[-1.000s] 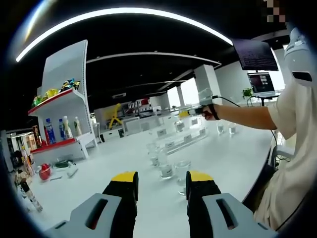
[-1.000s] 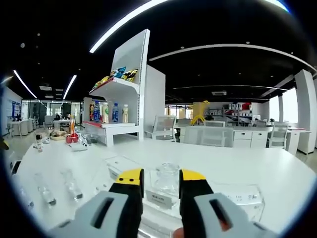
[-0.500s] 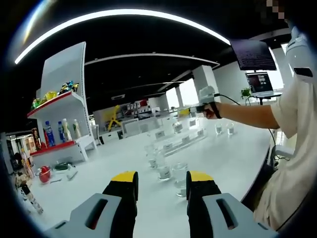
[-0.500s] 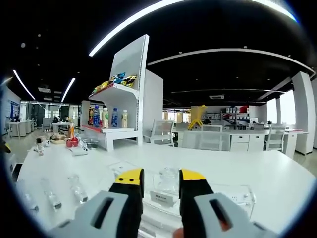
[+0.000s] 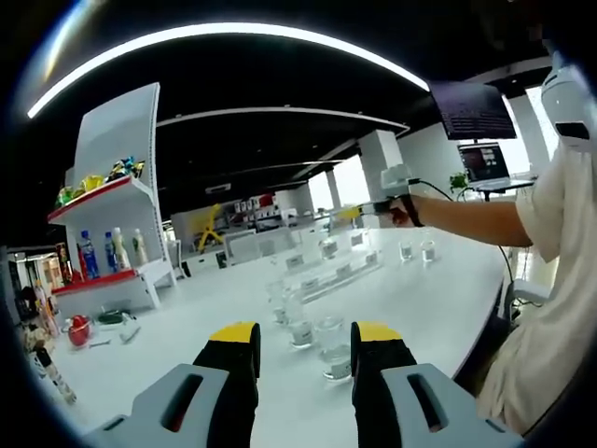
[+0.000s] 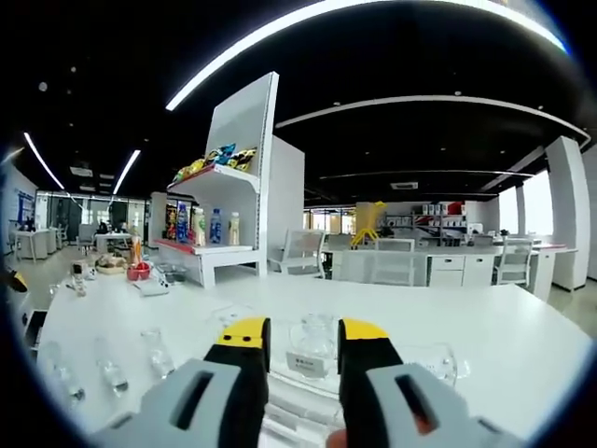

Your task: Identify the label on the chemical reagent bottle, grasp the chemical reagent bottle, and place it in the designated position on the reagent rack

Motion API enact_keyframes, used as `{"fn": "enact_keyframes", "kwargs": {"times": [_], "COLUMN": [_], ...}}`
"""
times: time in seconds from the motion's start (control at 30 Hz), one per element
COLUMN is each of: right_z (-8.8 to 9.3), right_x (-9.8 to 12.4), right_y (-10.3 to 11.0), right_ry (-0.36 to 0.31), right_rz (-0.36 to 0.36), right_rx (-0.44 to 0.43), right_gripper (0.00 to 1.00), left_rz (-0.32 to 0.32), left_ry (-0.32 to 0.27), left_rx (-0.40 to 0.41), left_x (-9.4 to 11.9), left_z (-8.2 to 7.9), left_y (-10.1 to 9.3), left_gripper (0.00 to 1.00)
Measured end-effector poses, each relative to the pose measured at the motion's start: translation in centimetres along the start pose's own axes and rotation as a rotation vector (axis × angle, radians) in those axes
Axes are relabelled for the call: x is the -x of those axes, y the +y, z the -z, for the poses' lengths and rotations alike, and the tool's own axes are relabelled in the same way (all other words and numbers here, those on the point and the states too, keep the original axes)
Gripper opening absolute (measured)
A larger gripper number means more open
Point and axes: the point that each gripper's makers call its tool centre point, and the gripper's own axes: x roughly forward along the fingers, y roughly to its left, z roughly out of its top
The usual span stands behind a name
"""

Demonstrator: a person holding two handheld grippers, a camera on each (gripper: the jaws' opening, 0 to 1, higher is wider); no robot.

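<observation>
Several small clear glass reagent bottles [image 5: 331, 343] stand on the white table just beyond my left gripper [image 5: 303, 336], which is open with nothing held. Further back lies the clear acrylic reagent rack [image 5: 340, 269] with white labels. A person's outstretched arm holds my right gripper [image 5: 353, 213] over the rack's far part. In the right gripper view my right gripper [image 6: 303, 334] is open. A clear bottle [image 6: 312, 332] stands on the rack [image 6: 308, 397] beyond the jaws, above a white label [image 6: 303, 363]. It is apart from the fingertips [image 6: 244, 332].
More loose bottles [image 6: 154, 350] stand on the table left of the rack. A white shelf unit [image 6: 233, 177] with drinks and snacks stands behind. A red object [image 5: 79, 329] and small items lie at the table's far left. The person's torso [image 5: 550, 308] is at the right.
In the right gripper view the bottle on the rack looks smaller and farther off; the gripper has drawn back from it. The left gripper view has shifted a little toward the loose bottles.
</observation>
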Motion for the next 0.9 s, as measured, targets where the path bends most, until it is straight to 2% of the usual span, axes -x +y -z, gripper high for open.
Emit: {"fn": "enact_keyframes", "kwargs": {"times": [0.43, 0.67, 0.9], "right_z": [-1.6, -1.7, -2.3], "right_x": [4.6, 6.8, 9.6], "right_y": [-0.1, 0.7, 1.1], "right_ry": [-0.032, -0.035, -0.066], "right_rz": [0.025, 0.01, 0.001], "right_rx": [-0.009, -0.011, -0.018], "right_gripper": [0.28, 0.29, 0.29], "left_rz": [-0.017, -0.015, -0.029], "left_ry": [-0.036, -0.046, -0.048], "left_rx": [-0.004, -0.01, -0.019], "left_x": [1.3, 1.5, 1.2], "left_z": [-0.9, -1.2, -1.1], "left_y": [0.0, -0.4, -0.2], "left_gripper": [0.39, 0.39, 0.39]}}
